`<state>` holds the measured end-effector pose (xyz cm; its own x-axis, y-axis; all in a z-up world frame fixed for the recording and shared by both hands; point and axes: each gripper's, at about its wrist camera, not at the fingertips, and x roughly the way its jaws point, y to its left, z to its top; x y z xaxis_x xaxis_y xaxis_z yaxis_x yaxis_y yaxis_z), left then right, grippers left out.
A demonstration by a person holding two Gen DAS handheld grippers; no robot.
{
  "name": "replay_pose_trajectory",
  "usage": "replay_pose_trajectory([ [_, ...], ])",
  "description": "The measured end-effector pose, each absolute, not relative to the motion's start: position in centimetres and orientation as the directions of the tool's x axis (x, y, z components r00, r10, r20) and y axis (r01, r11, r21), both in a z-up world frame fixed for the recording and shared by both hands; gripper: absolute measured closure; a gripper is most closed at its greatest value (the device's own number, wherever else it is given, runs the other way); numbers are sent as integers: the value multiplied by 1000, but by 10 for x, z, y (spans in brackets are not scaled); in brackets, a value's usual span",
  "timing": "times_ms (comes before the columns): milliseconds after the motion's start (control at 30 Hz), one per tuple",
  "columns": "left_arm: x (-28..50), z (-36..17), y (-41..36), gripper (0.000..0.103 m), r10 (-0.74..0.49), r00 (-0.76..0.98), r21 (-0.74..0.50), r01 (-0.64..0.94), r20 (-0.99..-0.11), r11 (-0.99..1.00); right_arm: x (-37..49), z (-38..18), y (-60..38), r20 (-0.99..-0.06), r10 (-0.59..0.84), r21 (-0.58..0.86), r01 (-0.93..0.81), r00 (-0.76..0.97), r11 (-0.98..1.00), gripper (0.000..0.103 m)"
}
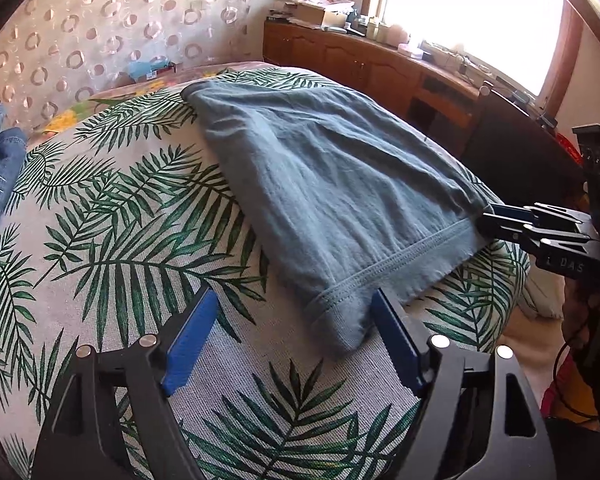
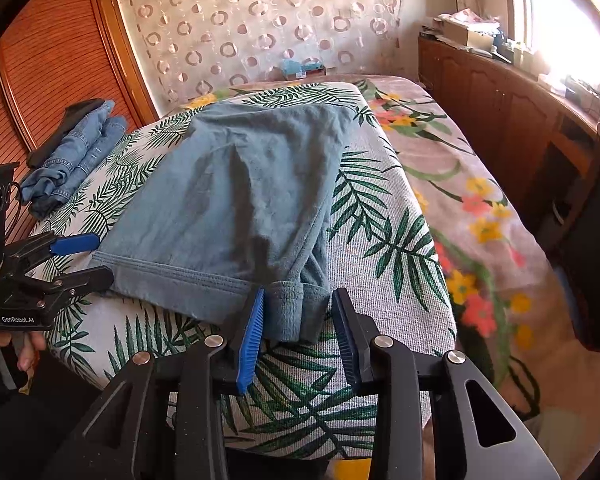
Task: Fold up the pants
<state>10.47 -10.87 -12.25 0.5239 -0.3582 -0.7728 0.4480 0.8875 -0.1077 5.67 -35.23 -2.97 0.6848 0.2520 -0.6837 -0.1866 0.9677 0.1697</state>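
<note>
Grey-blue pants (image 1: 332, 184) lie folded on a leaf-print cloth (image 1: 120, 240), waistband toward me. My left gripper (image 1: 292, 308) is open, its jaws wide apart around the near left waistband corner. In the right wrist view the pants (image 2: 236, 200) fill the middle, and my right gripper (image 2: 300, 312) is open with the right waistband corner between its blue pads (image 2: 252, 340), not pinched. The right gripper also shows in the left wrist view (image 1: 496, 220) at the pants' right corner. The left gripper shows in the right wrist view (image 2: 88, 260), open at the left corner.
Folded blue jeans (image 2: 76, 152) lie at the far left of the bed. A floral blanket (image 2: 480, 208) covers the bed's right side. A wooden cabinet (image 1: 380, 64) with clutter runs under the window. A patterned curtain (image 2: 260, 28) hangs behind.
</note>
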Motion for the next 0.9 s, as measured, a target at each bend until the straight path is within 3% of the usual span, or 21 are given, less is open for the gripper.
replay_pose_trajectory([
  [200,103,-121,-110,24,-367,529,-110,455,-765,884,55,-30,-352,-681,264,168,-206,683,964,67],
  [400,102,-120,-113,41,-387,519,-122,473,-762,873,54,-30,-350,-678,267,161,-216,685,963,68],
  [600,100,-119,-115,62,-427,493,-155,501,-758,852,52,-29,-352,-675,280,169,-227,683,959,78],
  [667,99,-119,-117,72,-444,480,-165,517,-756,840,52,-29,-351,-672,293,175,-238,680,955,86],
  [900,93,-112,-117,81,-442,489,-154,522,-752,839,49,-26,-350,-670,312,187,-253,674,949,91],
])
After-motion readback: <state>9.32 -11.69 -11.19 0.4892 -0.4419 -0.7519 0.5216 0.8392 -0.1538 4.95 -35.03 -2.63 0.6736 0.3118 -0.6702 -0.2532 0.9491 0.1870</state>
